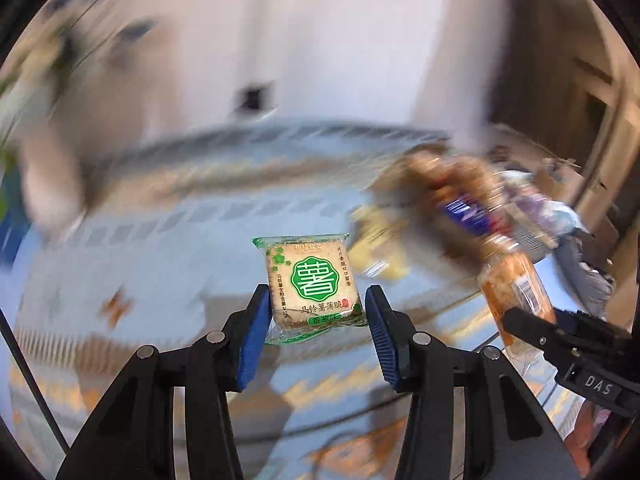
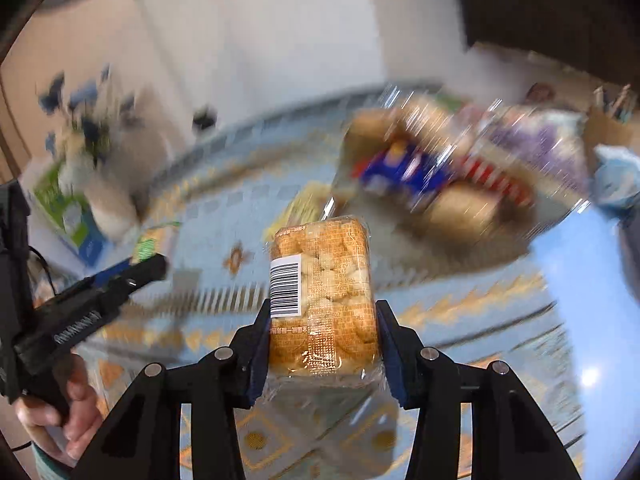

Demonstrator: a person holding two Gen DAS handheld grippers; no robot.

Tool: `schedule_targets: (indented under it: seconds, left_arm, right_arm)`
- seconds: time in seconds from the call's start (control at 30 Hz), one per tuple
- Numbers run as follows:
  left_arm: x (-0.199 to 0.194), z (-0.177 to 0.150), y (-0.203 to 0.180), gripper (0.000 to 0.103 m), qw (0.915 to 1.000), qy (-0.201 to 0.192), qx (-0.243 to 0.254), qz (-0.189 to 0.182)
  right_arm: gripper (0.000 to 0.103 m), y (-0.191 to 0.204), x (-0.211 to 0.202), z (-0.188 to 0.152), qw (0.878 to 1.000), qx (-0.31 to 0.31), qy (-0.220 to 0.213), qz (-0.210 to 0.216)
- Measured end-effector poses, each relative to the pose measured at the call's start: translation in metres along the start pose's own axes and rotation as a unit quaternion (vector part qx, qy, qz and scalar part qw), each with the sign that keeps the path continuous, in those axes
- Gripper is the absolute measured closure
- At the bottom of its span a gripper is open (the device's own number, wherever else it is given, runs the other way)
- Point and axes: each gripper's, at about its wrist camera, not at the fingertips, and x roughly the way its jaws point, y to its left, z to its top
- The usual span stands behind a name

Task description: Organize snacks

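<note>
Left tool (image 1: 316, 312): black frame with blue pads, clamped on a small square green-and-white cracker packet (image 1: 314, 284) with a large green seal and Chinese print; the packet stands upright between the pads, lifted clear of the surface.
Left tool in the right wrist view: its dark body (image 2: 96, 292) comes in from the left edge, a hand (image 2: 68, 412) wrapped around its grip.
Right tool (image 2: 322, 340): black frame with blue pads, clamped on a tall clear-wrapped orange pack of biscuits (image 2: 324, 292); a white barcode label faces the camera on its left side, and the pack stands upright in the grip, off the surface.
Right tool in the left wrist view: it enters low on the right (image 1: 560, 336) with the orange pack (image 1: 512, 292) tilted in its grip.
Bench covering: a light blue patterned cloth (image 1: 160, 272) with orange diamond and zigzag bands lies under both tools, heavily blurred.
Snack heap: a brown basket-like container (image 2: 460, 200) with blue, red and purple wrappers sits beyond the right tool, too smeared to tell apart.
Far left: a green-and-white carton (image 2: 68, 208) and a pale blurred shape beside it.
Backdrop: white wall (image 2: 280, 40).
</note>
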Motion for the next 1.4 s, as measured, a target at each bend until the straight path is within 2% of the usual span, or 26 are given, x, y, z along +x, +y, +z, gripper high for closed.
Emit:
schedule_targets:
  seconds: [0.1, 0.2, 0.27, 0.47, 0.63, 0.7, 0.73, 0.8, 0.83, 0.97, 1.1, 1.4]
  left_arm:
    - [0.014, 0.033, -0.040, 0.058, 0.9987, -0.012, 0.031, -0.039]
    - [0.034, 0.060, -0.071, 0.058, 0.9959, -0.027, 0.046, -0.073]
    - [0.051, 0.073, -0.084, 0.058, 0.9948, -0.026, 0.047, -0.086]
    - [0.085, 0.105, -0.103, 0.058, 0.9913, -0.025, 0.043, -0.122]
    - [0.105, 0.130, -0.119, 0.058, 0.9900, -0.028, 0.050, -0.129]
    - [0.115, 0.135, -0.124, 0.055, 0.9876, -0.023, 0.052, -0.146]
    - [0.120, 0.136, -0.127, 0.051, 0.9861, -0.016, 0.056, -0.155]
    - [0.124, 0.135, -0.128, 0.018, 0.9865, -0.018, 0.055, -0.153]
    - [0.124, 0.134, -0.127, 0.015, 0.9864, -0.022, 0.056, -0.153]
    - [0.111, 0.125, -0.115, 0.015, 0.9858, -0.024, 0.049, -0.159]
    - [0.095, 0.117, -0.095, 0.015, 0.9847, -0.025, 0.016, -0.171]
    - [0.021, 0.083, -0.047, 0.015, 0.9899, -0.066, -0.007, -0.126]
  right_arm:
    - [0.057, -0.024, -0.021, 0.030, 0.999, 0.012, -0.044, -0.011]
    - [0.057, -0.056, -0.032, 0.068, 0.995, 0.039, -0.083, -0.038]
    - [0.057, -0.077, -0.034, 0.088, 0.993, 0.061, -0.097, -0.041]
    - [0.057, -0.123, -0.014, 0.142, 0.986, 0.121, -0.105, -0.035]
    - [0.057, -0.136, 0.010, 0.169, 0.986, 0.133, -0.097, -0.027]
    - [0.054, -0.134, 0.020, 0.176, 0.987, 0.132, -0.090, -0.027]
    - [0.048, -0.135, 0.024, 0.179, 0.987, 0.132, -0.085, -0.025]
    - [0.047, -0.139, 0.025, 0.179, 0.987, 0.133, -0.087, -0.018]
    - [0.047, -0.140, 0.023, 0.179, 0.987, 0.132, -0.090, -0.021]
    - [0.047, -0.139, 0.012, 0.172, 0.988, 0.128, -0.088, -0.013]
    - [0.047, -0.129, -0.003, 0.156, 0.989, 0.116, -0.088, -0.010]
    - [0.047, -0.082, -0.026, 0.122, 0.994, 0.069, -0.079, 0.021]
